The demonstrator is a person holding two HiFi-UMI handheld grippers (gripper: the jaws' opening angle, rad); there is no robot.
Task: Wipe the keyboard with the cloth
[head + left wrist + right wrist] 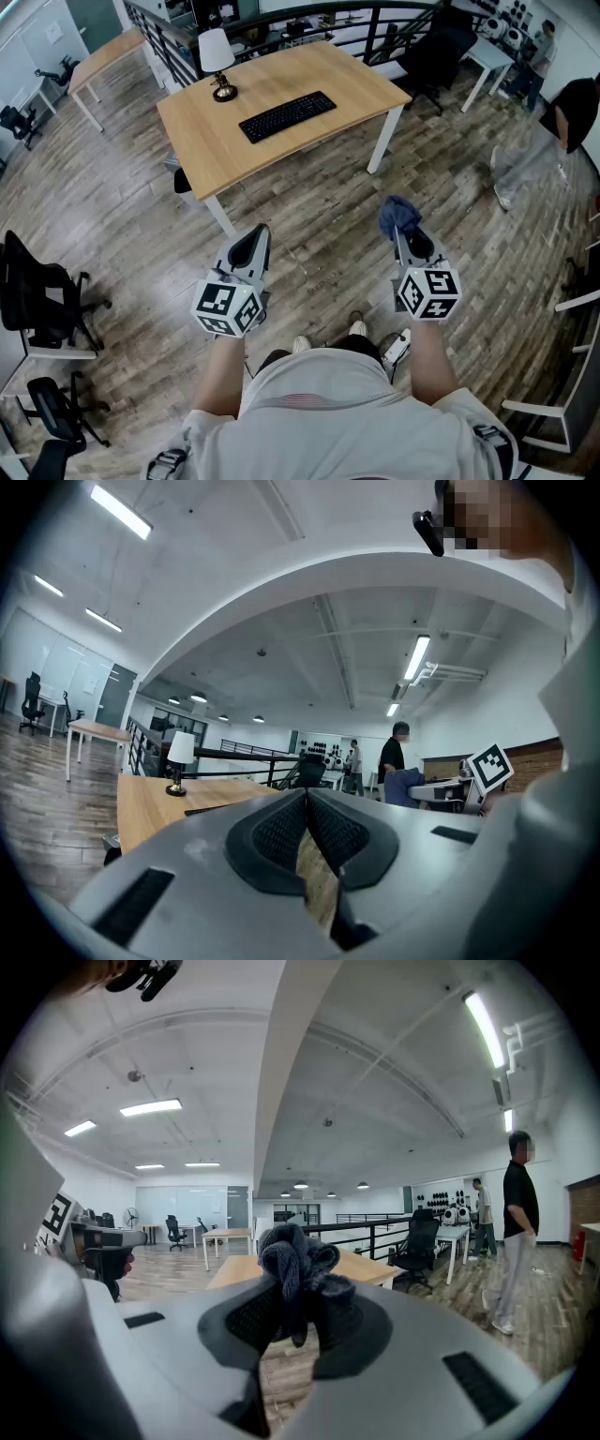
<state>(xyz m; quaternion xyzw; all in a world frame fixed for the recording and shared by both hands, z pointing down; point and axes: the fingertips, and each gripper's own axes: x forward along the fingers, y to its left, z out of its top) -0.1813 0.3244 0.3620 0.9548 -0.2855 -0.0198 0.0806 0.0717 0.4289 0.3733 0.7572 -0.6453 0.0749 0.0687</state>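
Right gripper [409, 239]: jaws clenched on the cloth [397, 215]. It's a dark blue-grey cloth [295, 1265], bunched into a wad and sticking up past the fingertips; a short tail hangs down between the pads. The marker cube [427, 291] sits at the back of the gripper, just ahead of the person's hand.

Left gripper [255, 242]: jaws closed, tips touching, nothing pinched. The left gripper view shows the ribbed pads [281, 834] meeting at the front, with only wood floor visible in the slot below. Its cube [227, 307] is at the rear. The two grippers are held side by side, well apart, both over bare plank floor [319, 225] and pointing forward.

Keyboard [287, 115]: black, lying flat on the light wooden table [234, 141], well ahead of both grippers and roughly between their lines of aim. It is not touching the cloth, which is well short of it. From the left gripper view the keyboard is a dark strip [211, 808] on the tabletop just left of the jaws.

Table lamp [218, 61], white shade on a dark base, stands on the table beyond and left of the keyboard.

Further out: a black railing [281, 19] behind the table, a black office chair [436, 52] ahead-right, a second table [108, 56] ahead-left, and black chairs [37, 291] off the left gripper's left side. A person in a dark top [553, 131] stands far right of the right gripper.
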